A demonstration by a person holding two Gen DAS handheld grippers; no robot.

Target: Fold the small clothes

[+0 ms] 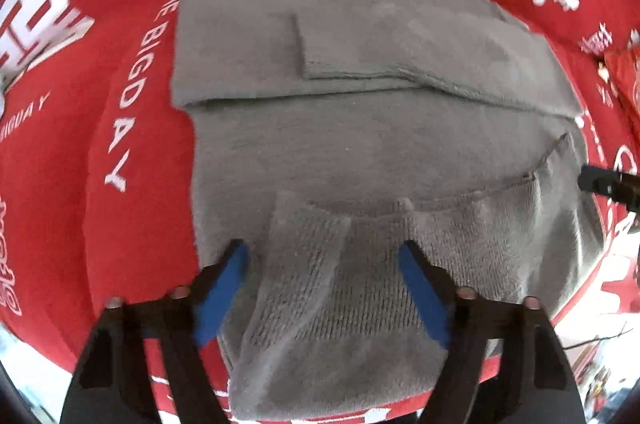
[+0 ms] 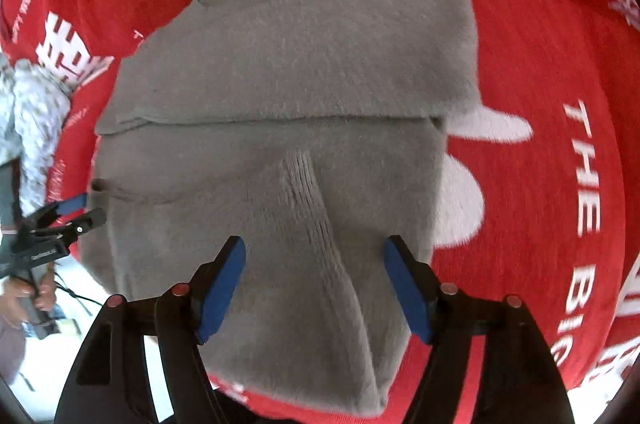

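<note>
A grey knitted garment (image 1: 360,152) lies partly folded on a red cloth, with one flap laid across its far half. My left gripper (image 1: 323,252) hangs open over the near ribbed part, blue pads apart and clear of the knit. In the right wrist view the same garment (image 2: 288,64) shows a raised ribbed ridge (image 2: 316,224) running toward the camera. My right gripper (image 2: 315,244) stands open astride that ridge, its pads not pressing it. The left gripper (image 2: 76,212) appears at the garment's left edge, and the right gripper's tip (image 1: 608,184) at the right edge.
The red cloth (image 1: 132,224) with white lettering covers the table and ends just below the garment's near edge. A person's hand (image 2: 36,296) and a fuzzy pale sleeve (image 2: 28,104) sit at the left. A red packet (image 1: 624,72) lies at the far right.
</note>
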